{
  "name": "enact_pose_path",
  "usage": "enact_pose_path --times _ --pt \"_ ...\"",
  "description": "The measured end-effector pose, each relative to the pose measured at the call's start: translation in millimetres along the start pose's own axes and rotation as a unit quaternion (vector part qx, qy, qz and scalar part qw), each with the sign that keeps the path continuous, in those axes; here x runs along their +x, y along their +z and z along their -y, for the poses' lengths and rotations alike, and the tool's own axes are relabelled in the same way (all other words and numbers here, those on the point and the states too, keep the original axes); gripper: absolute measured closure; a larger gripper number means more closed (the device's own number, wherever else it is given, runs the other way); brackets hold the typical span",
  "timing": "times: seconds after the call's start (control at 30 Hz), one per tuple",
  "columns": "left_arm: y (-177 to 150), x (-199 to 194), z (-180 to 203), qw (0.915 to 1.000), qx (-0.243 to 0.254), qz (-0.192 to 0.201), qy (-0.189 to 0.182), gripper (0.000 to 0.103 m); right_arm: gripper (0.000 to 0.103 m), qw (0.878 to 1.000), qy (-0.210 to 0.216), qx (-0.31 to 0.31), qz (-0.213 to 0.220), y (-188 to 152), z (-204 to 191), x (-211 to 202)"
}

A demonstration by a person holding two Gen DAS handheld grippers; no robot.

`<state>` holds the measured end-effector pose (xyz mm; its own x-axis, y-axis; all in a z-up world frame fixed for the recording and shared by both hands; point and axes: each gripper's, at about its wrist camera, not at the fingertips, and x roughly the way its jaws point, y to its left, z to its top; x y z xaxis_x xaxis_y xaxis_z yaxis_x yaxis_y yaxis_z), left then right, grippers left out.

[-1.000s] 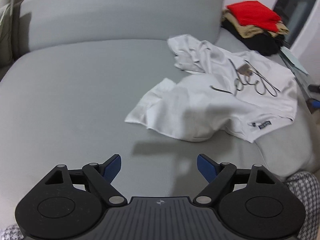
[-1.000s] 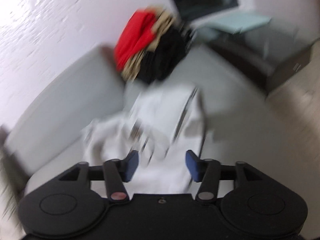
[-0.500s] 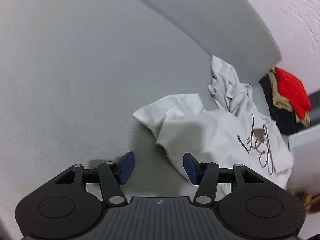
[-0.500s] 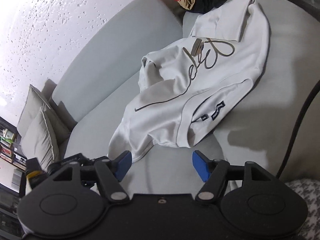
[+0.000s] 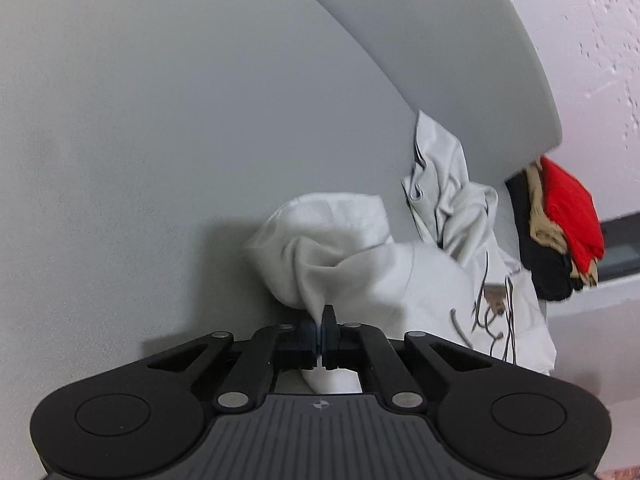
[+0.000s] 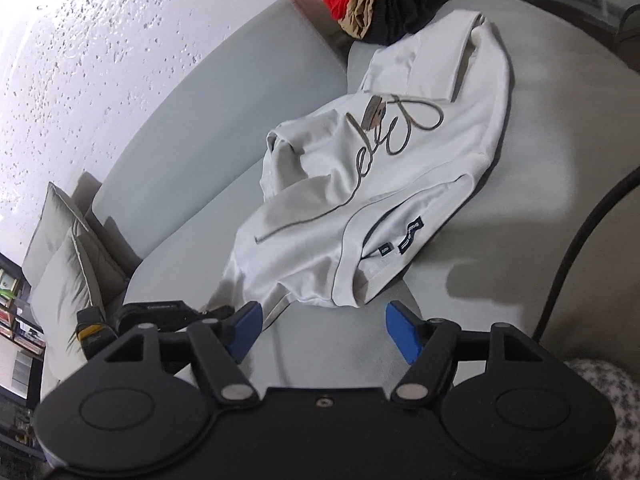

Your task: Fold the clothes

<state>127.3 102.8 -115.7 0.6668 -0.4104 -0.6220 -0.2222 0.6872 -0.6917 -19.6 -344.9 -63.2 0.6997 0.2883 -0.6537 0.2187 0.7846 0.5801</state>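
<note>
The left hand-held gripper (image 5: 322, 330) is clenched on an edge of the soft, limp white shirt (image 6: 360, 184) crumpled on the sofa (image 5: 160, 120), while the right hand-held gripper (image 6: 324, 330) hovers released, its likeliest hold the hem at 12 o'clock.

Grey sofa (image 6: 224, 92) — cushions (image 6: 66, 260), black cable (image 6: 576, 248)

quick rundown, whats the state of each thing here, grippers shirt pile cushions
left gripper: shut on the white shirt's fabric
right gripper: open, holding nothing
white shirt: crumpled, unfolded, on the sofa
pile of clothes: stacked at the sofa's far end
cushions: propped against the backrest
</note>
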Motion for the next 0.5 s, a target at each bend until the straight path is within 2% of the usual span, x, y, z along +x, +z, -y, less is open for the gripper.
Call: enact_pose_path --times 0.23,0.4,0.5 --pt "15 -59 19 0.9983 0.025 0.052 -0.011 0.103 0.036 1.0 0.006 -0.002 0.023 -2 -10 -28" --pt "30 -151 30 0.9915 0.071 0.108 -0.007 0.103 0.036 0.999 0.04 0.003 0.032 -4 -28 -49" --pt "41 -175 25 0.9864 0.099 0.122 0.049 0.103 0.034 0.997 0.068 0.009 0.026 -4 -40 -59"
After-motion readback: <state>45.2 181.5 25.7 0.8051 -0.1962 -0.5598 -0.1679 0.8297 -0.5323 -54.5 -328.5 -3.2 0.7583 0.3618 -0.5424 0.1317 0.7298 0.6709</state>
